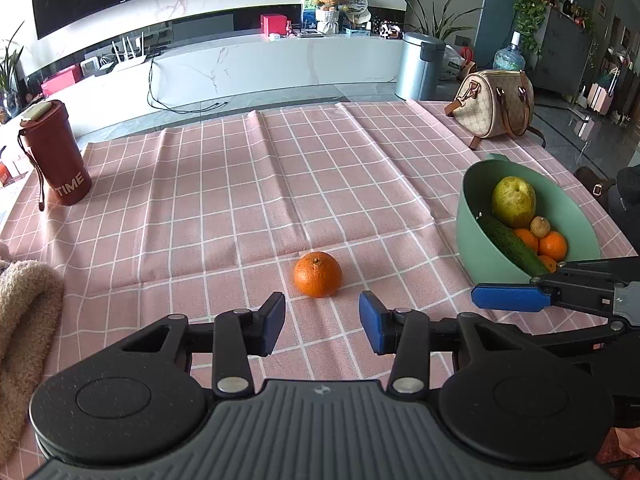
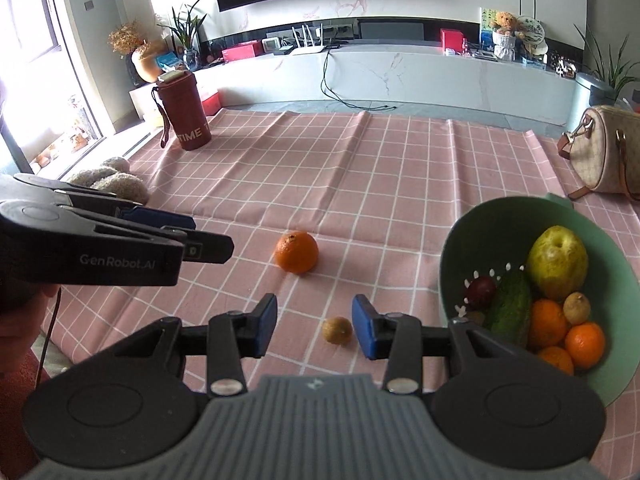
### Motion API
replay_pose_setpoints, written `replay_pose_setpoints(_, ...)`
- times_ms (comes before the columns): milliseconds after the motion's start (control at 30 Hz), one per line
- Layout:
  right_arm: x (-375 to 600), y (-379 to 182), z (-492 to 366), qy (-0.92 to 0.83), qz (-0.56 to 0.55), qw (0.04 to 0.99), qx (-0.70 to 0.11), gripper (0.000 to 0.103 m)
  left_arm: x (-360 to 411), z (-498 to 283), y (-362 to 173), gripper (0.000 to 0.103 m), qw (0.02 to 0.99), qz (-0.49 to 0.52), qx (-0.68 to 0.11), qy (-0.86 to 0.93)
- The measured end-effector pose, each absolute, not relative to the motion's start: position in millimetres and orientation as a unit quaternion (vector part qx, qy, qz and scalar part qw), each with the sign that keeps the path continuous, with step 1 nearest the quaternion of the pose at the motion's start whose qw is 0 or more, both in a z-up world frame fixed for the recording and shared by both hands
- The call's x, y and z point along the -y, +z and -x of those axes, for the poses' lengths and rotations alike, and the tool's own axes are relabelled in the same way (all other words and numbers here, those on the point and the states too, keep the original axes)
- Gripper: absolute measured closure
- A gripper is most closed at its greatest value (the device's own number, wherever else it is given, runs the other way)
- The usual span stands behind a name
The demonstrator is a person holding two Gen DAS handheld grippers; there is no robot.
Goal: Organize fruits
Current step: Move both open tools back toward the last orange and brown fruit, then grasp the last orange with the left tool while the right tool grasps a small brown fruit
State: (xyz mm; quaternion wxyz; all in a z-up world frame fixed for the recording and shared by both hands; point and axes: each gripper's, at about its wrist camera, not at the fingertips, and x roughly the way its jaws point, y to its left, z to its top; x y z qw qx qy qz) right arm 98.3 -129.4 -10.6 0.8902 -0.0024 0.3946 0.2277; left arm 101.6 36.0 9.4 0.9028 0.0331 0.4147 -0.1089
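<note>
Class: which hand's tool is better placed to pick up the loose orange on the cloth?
Left. Its open tool points straight at the orange; the right tool frames the small brown fruit.

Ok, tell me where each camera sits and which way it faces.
Left wrist: on the left tool, angled down across the tablecloth at the orange; own fingers and the right tool show.
Right wrist: on the right tool, angled down at a small brown fruit; own fingers, left tool show.
Shared: orange, green bowl, red tumbler, handbag.
</note>
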Motion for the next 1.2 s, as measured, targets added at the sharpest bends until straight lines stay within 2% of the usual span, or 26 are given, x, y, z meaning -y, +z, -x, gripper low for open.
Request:
replay_pose_setpoints(300, 120, -49, -111, 0.198, -0.011, 0.881, -0.429, 0.067, -40, -107, -11, 0.052, 0.906, -0.038, -0.400, -0.134)
replay_pose_setpoints(333, 120, -52, -115, 0.197, -0.016, 0.880, -0.433, 0.070, -41, -109, -14, 0.052, 0.905, -0.035, -0.402, -0.134)
replay_pose_setpoints(867, 112, -82, -147, 0.165, -0.032, 0.864, -0.474, 0.074, -53, -138, -52, 0.052, 0.889, -0.005, -0.437, -0.134)
replay_pose_setpoints(967, 112, -84, -148, 0.161, -0.030, 0.863, -0.478, 0.082, -53, -141, -55, 0.046, 0.889, -0.006, -0.438, -0.133)
replay_pose_setpoints(1200, 112, -79, -150, 0.172, -0.044, 0.875, -0.450, 0.082, -45, -153, -58, 0.033, 0.896, -0.015, -0.423, -0.133)
